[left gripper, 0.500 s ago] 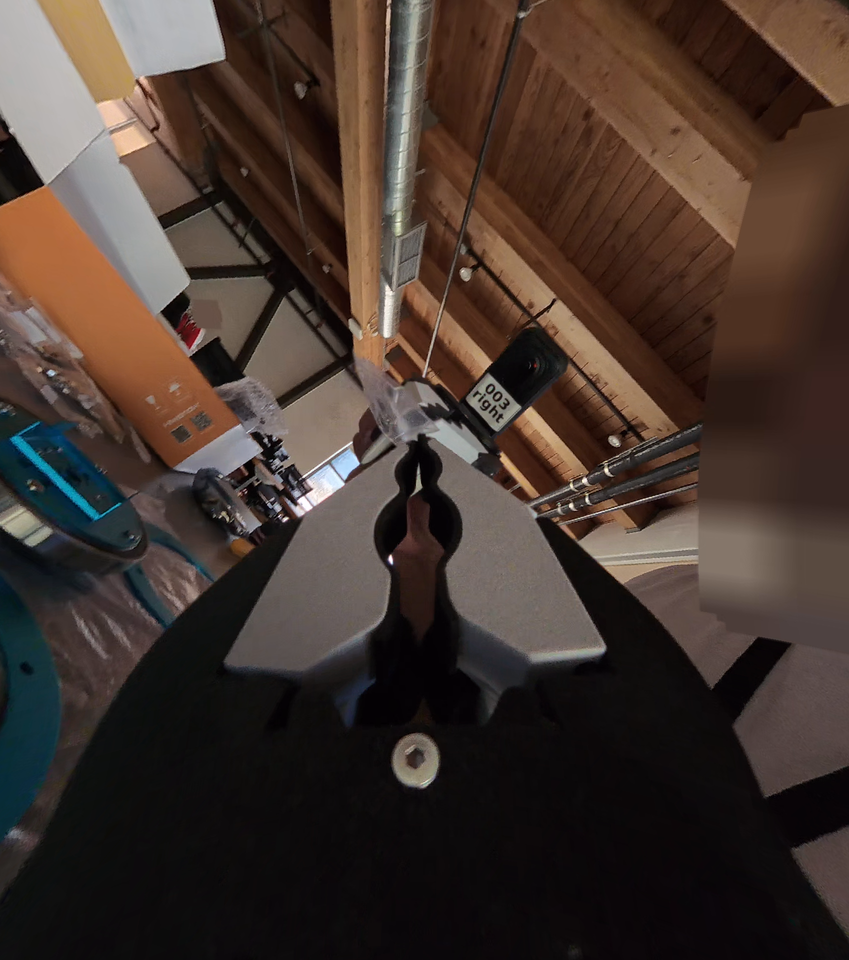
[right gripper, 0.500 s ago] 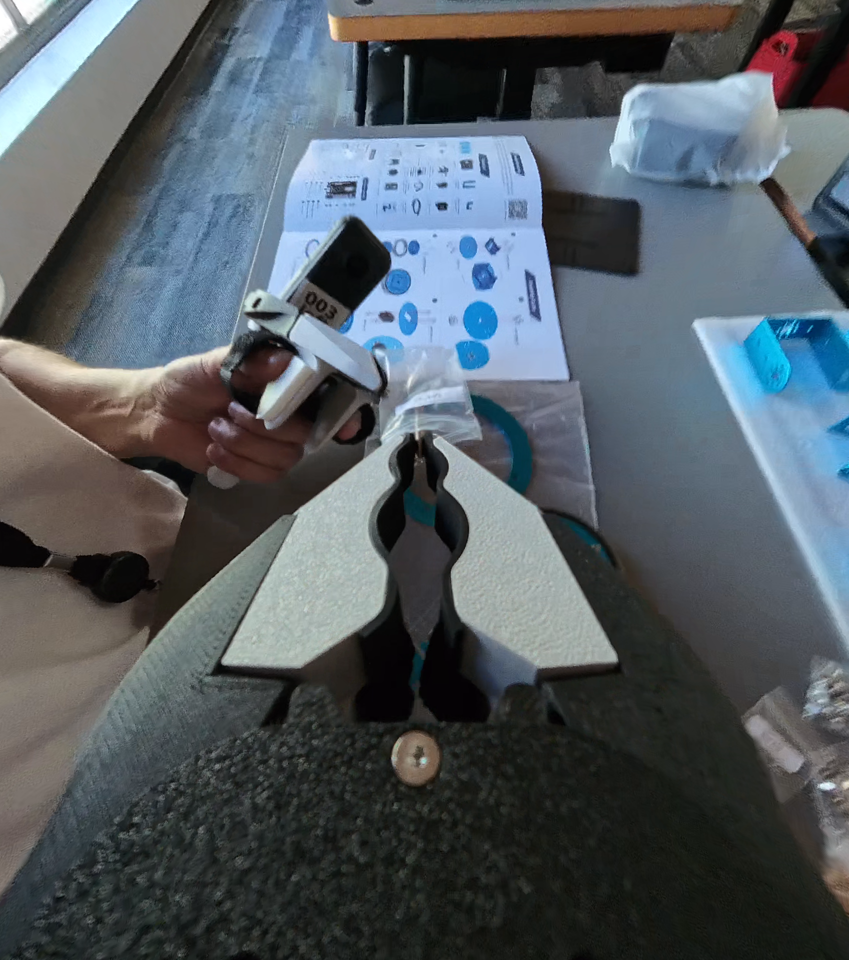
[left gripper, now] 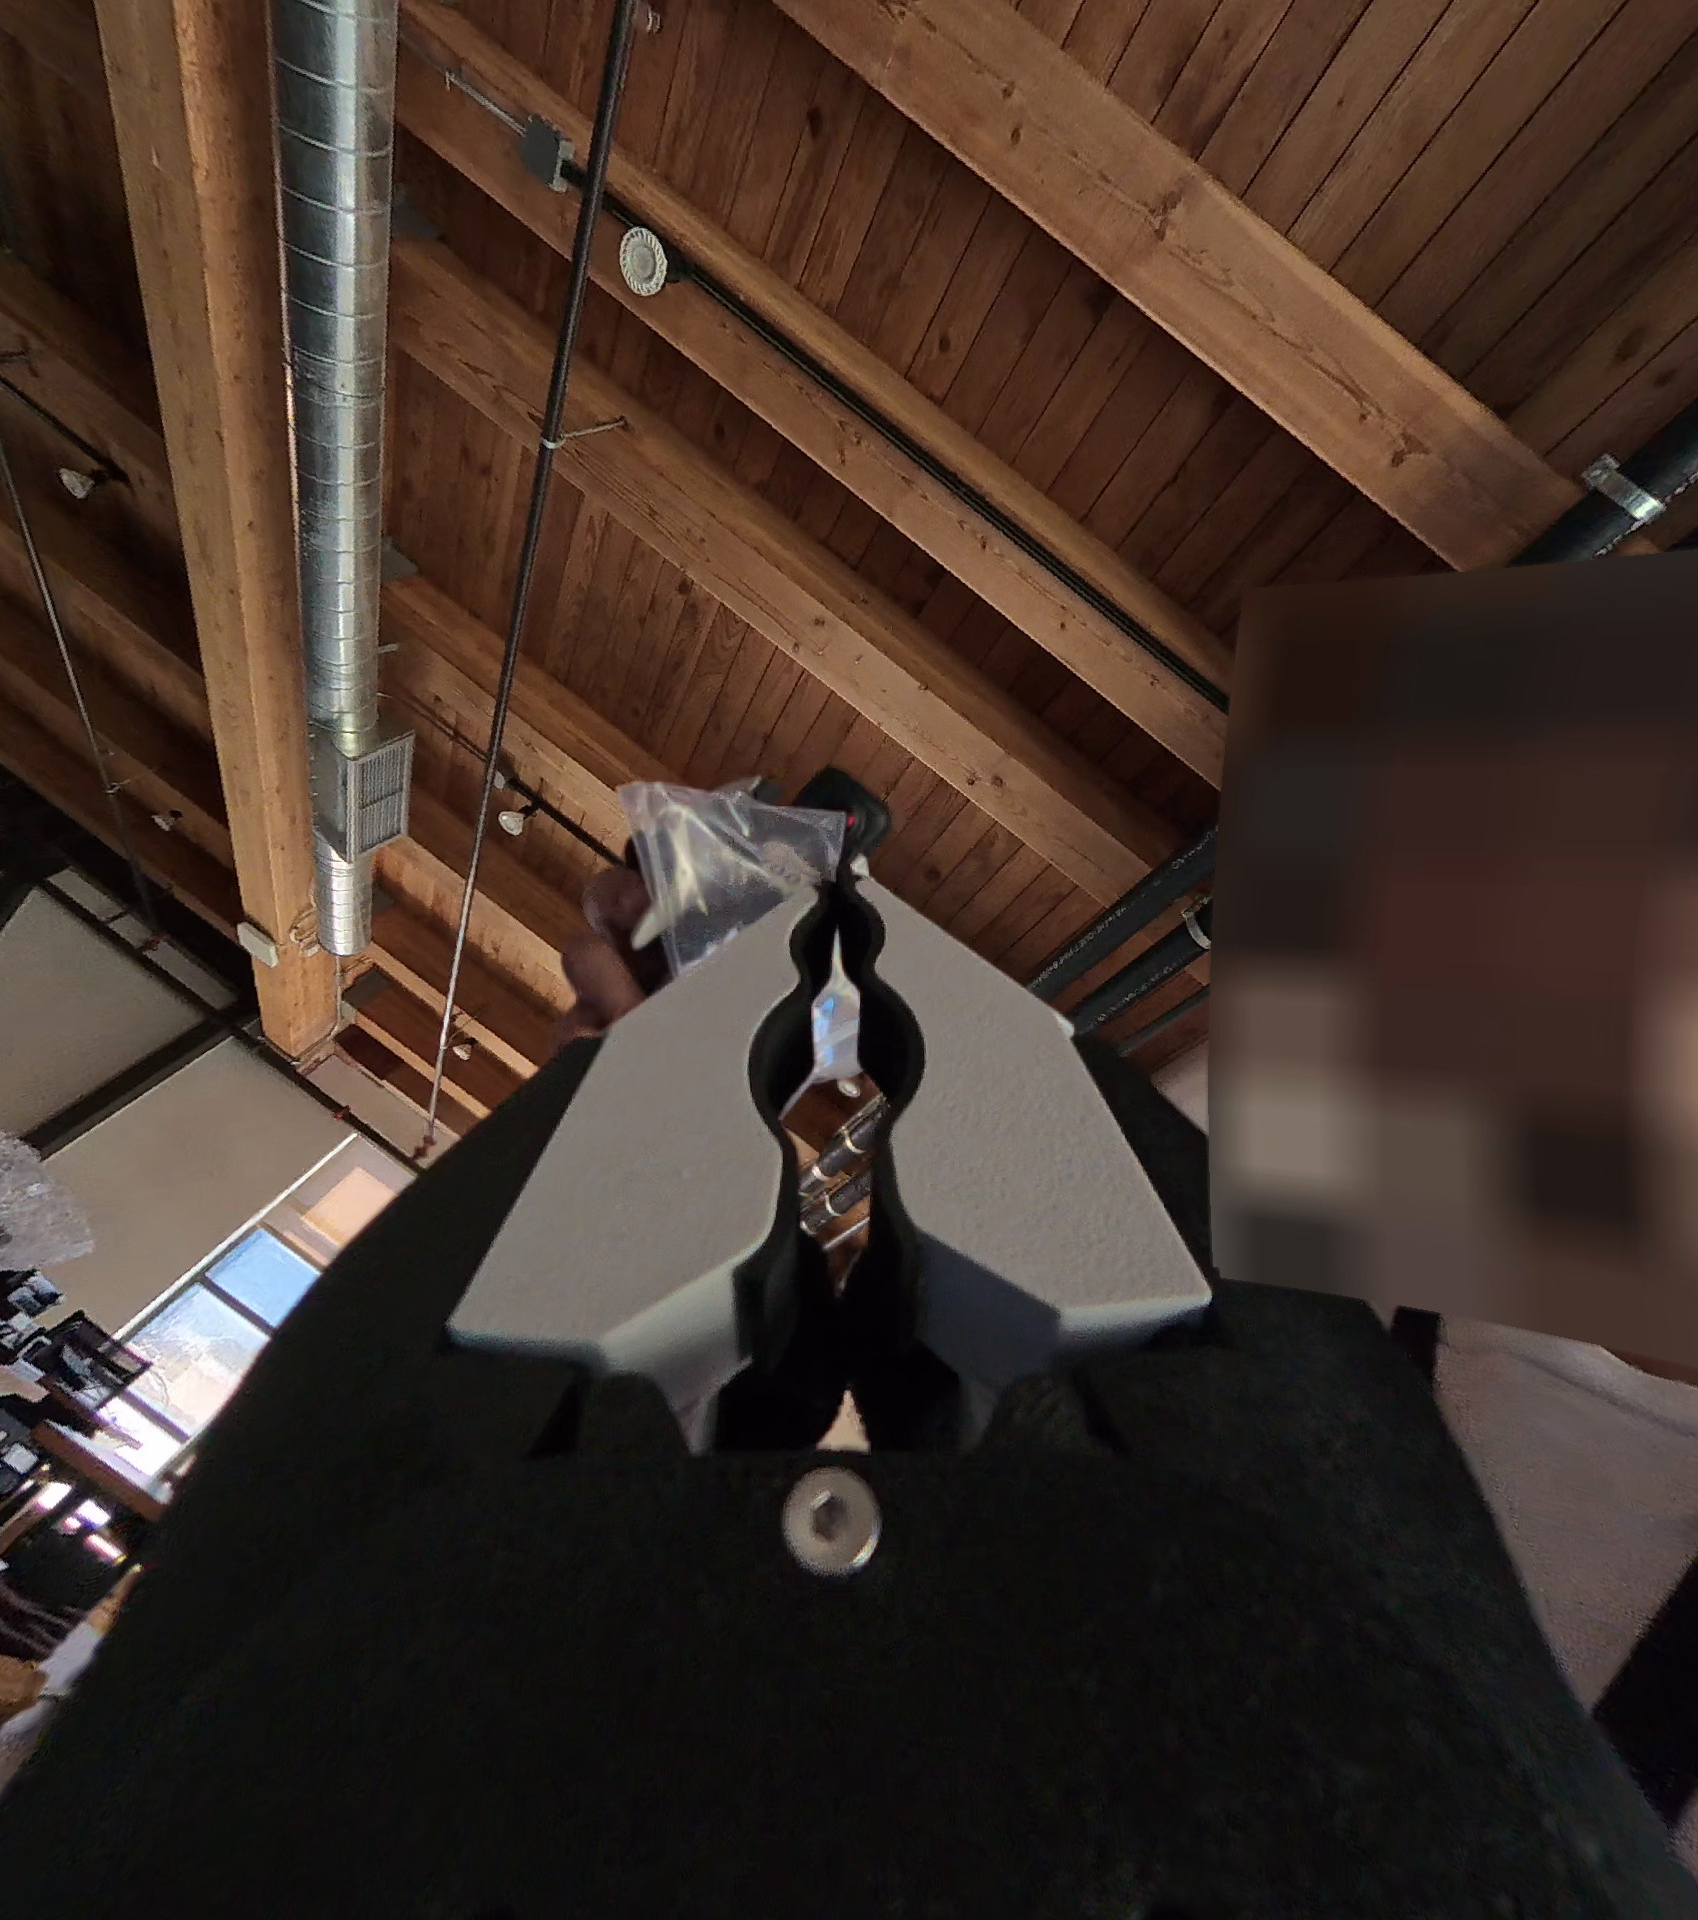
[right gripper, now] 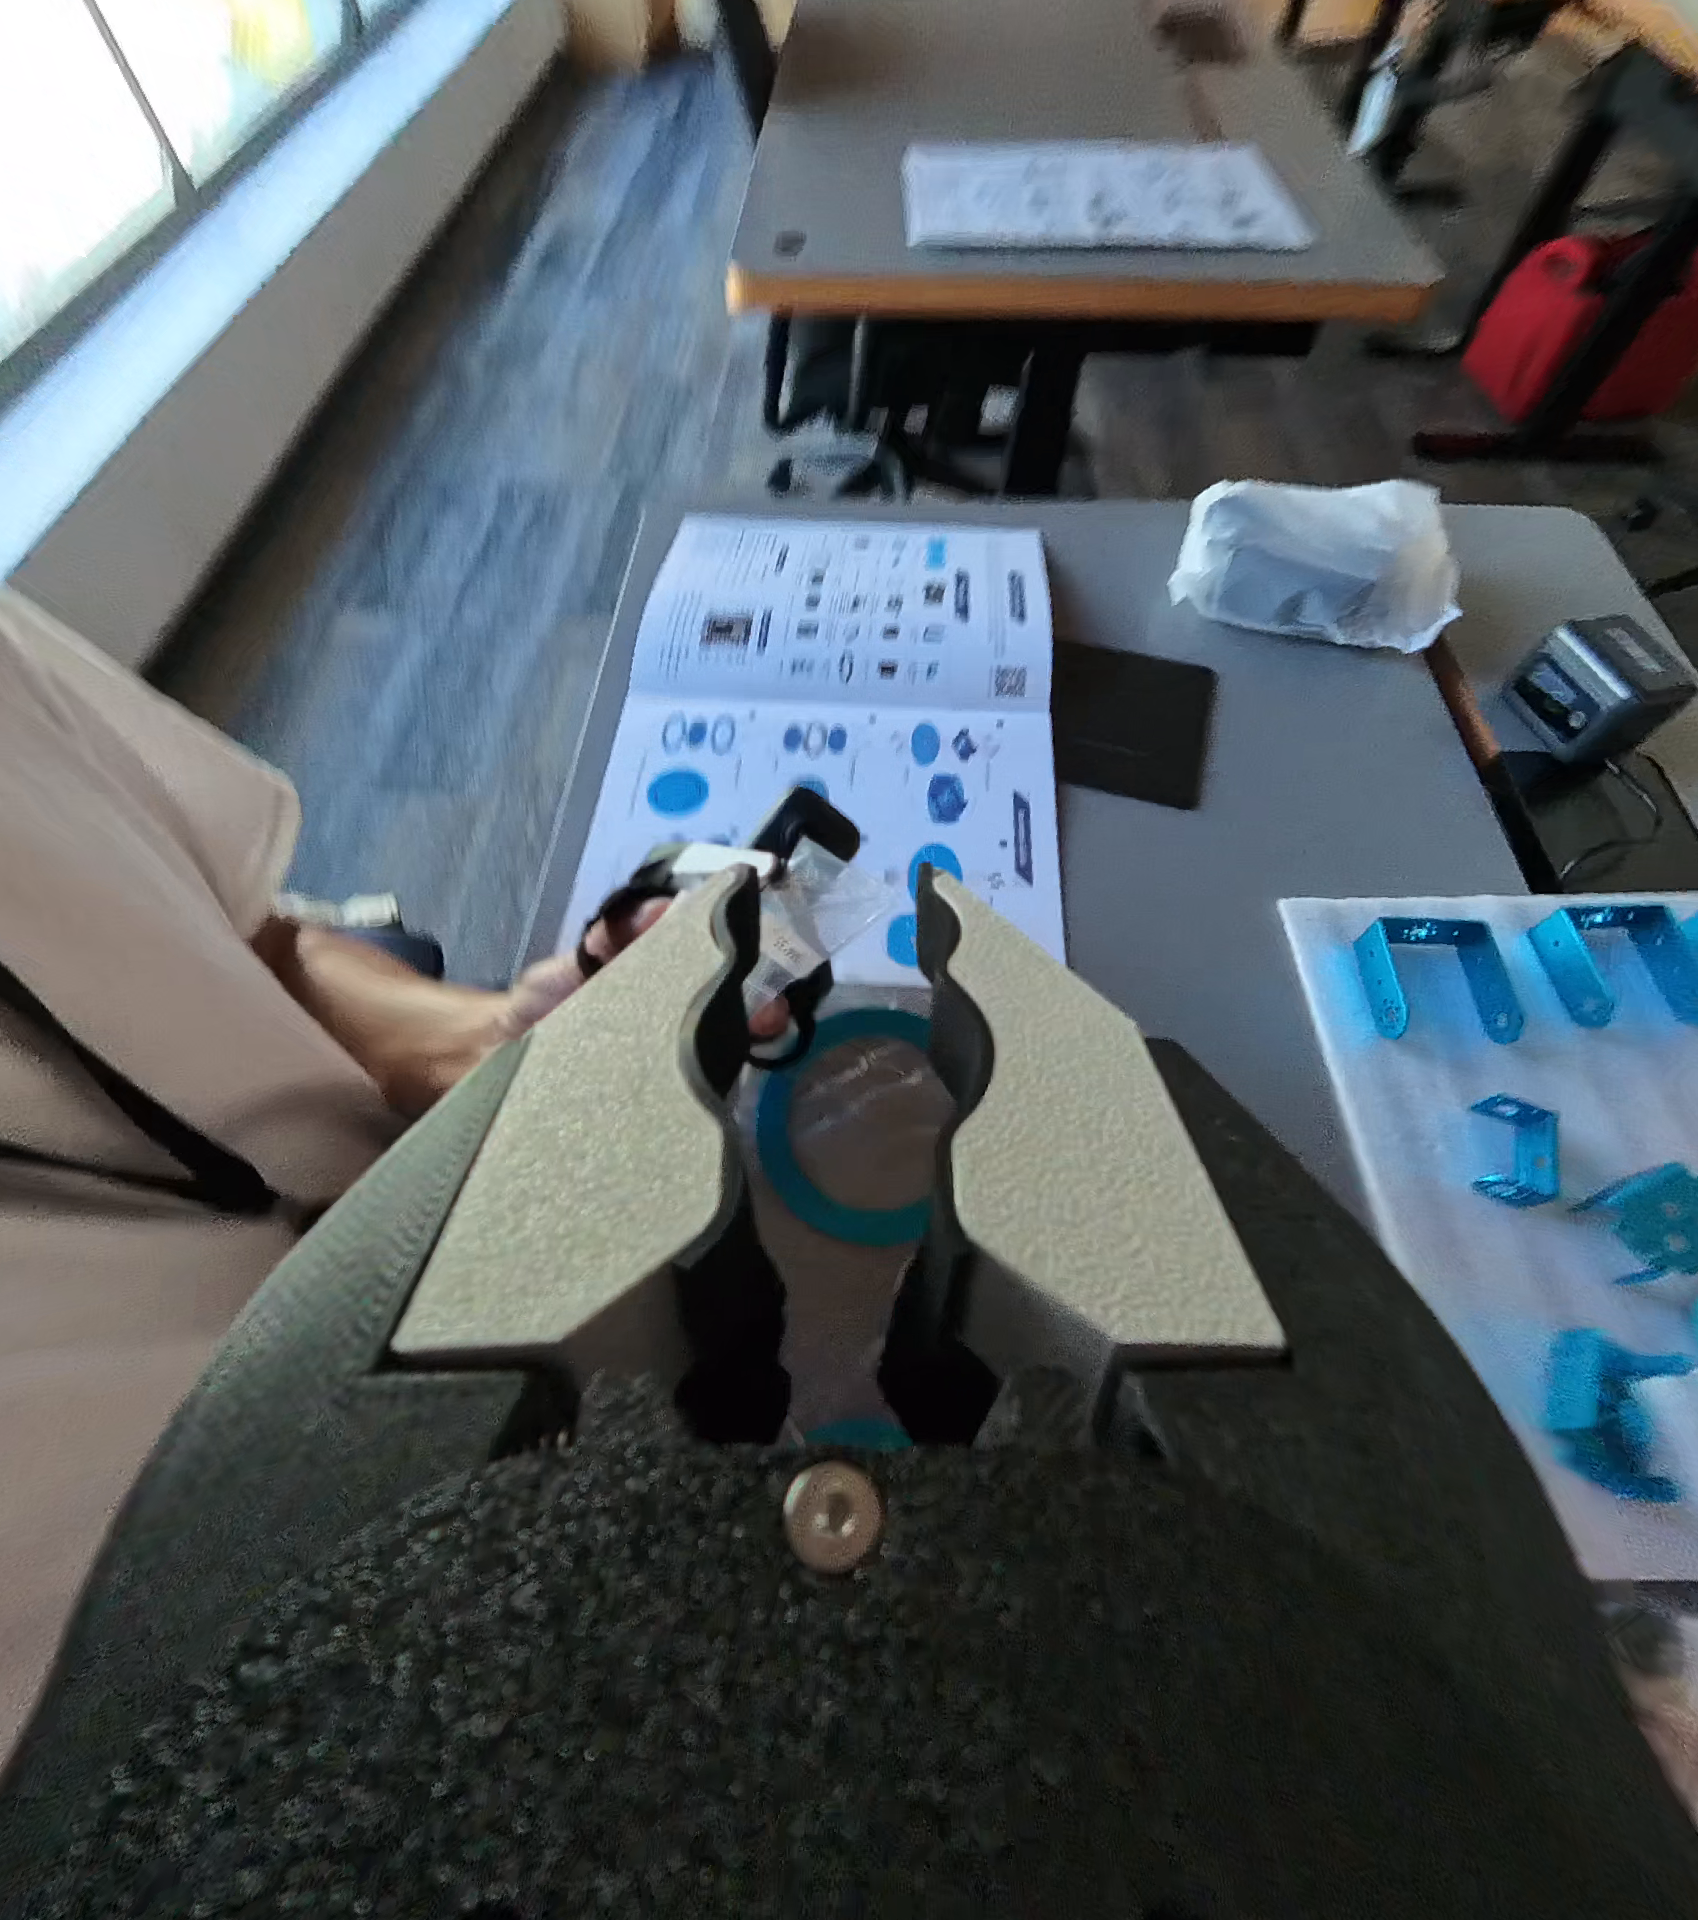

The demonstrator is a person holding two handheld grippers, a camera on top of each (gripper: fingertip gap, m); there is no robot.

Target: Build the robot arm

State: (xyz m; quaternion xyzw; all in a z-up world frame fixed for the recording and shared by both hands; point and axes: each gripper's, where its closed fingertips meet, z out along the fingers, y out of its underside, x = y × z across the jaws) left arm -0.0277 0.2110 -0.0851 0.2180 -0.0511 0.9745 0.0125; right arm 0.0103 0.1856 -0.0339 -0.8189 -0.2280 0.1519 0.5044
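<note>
The left gripper (left gripper: 840,883) points up at a wooden plank ceiling (left gripper: 928,364) crossed by beams and a ribbed metal duct (left gripper: 336,416). Its grey, grainy fingers are pressed together on the corner of a small clear plastic bag (left gripper: 720,862); the crinkled film fans out above the tips, and what lies inside it is too blurred to tell.

The right gripper (right gripper: 837,894) is spread wide and grips nothing. The same small bag (right gripper: 824,920) hangs between its tips, still pinched by the other gripper, which a hand (right gripper: 554,997) holds just beyond. Whether the right fingers touch the film cannot be told.

Below lies a grey table (right gripper: 1323,810). On it, a teal ring (right gripper: 850,1122) sits inside a flat clear sleeve, seen through the open jaws. Farther off lie an unfolded printed sheet (right gripper: 845,665), a flat black rectangle (right gripper: 1131,722), and a crumpled white plastic wrap (right gripper: 1318,571) around a grey block. To the right, a white foam tray (right gripper: 1510,1351) holds shiny blue metal brackets (right gripper: 1447,977), U-shaped and drilled with holes.
</note>
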